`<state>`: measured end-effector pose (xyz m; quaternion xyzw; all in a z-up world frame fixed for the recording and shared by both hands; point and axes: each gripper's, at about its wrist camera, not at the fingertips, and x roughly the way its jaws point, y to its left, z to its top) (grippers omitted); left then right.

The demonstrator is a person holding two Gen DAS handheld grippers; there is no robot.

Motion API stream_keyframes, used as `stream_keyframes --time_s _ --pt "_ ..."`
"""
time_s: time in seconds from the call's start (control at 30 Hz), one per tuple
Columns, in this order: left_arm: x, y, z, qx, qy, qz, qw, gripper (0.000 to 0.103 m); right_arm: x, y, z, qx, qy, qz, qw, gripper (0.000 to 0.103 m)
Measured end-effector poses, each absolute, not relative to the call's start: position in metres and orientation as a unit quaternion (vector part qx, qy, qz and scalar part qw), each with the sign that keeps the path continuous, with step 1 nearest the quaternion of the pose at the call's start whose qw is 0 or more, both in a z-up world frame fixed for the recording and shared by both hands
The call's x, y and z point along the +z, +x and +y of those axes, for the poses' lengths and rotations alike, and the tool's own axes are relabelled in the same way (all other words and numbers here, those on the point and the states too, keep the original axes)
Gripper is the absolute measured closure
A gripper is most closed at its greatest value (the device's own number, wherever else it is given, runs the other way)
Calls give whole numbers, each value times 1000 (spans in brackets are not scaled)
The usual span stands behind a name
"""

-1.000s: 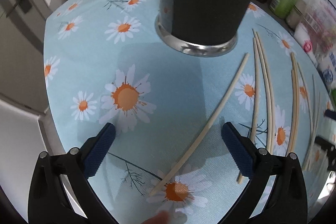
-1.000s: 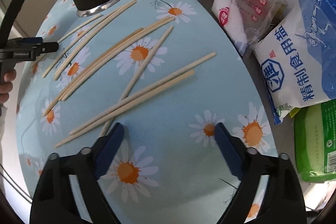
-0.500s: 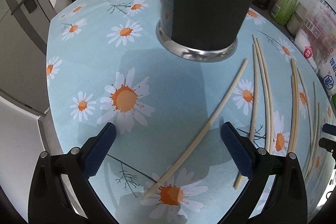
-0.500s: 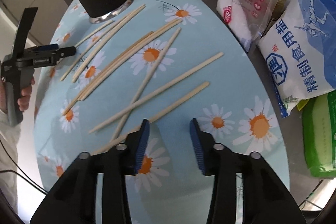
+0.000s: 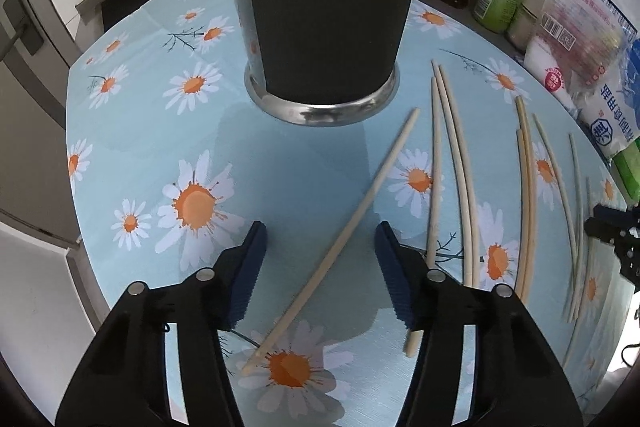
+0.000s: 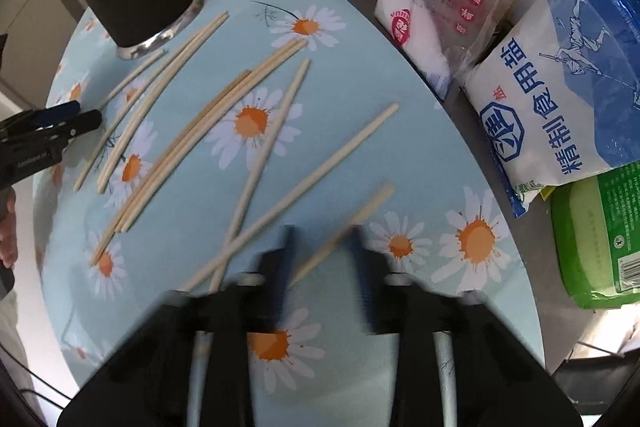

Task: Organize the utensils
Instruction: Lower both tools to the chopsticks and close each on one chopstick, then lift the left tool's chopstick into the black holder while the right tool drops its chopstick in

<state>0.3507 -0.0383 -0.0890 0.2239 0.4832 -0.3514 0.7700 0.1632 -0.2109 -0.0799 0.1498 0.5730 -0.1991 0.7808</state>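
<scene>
Both pairs of fingers have narrowed since a second ago, when they stood wide. The left gripper (image 5: 320, 267) is closing around a slanted chopstick (image 5: 348, 227). That stick lies between the blue ribbed fingers (image 5: 248, 267) on the surface, and they don't touch it yet. The right gripper (image 6: 324, 251) is smeared with motion blur. I judge its fingers have come together, pinching the nearest chopstick (image 6: 360, 211), which runs up and to the right from between them. So I'm starting two picks at once, one stick per hand.

The remaining chopsticks (image 6: 192, 139) are still scattered flat. They are pale, slim, smooth bamboo rods, some in parallel pairs, two crossing. The dark utensil holder (image 5: 328, 7) stands upright just beyond them. It is a matte tapered cylinder on a shiny metal base ring. The surface wears a glossy blue daisy-print cloth (image 5: 140, 87), likely slippery under thin round sticks. Crinkly plastic salt bags (image 6: 560, 87) crowd the right edge.
</scene>
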Motion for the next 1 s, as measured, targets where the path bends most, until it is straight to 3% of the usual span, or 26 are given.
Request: stream_keyframes --time_s 0.13,0.17,0.2,0.73,1.0 --pt "-89 350 -42 -350 213 488 770 73 -79 153 -222 -185 168 573 781 98" --pt "-88 350 -41 -349 206 492 771 89 -78 150 -227 -175 184 571 781 98" --pt "-88 349 -40 -350 192 501 768 95 -78 146 -233 -167 201 571 778 98" --pt "-75 304 -18 -318 141 521 779 98 -35 114 -254 -137 209 520 817 98" --pt "-35 271 -12 -285 154 467 823 98 -3 104 -251 -112 194 490 842 98"
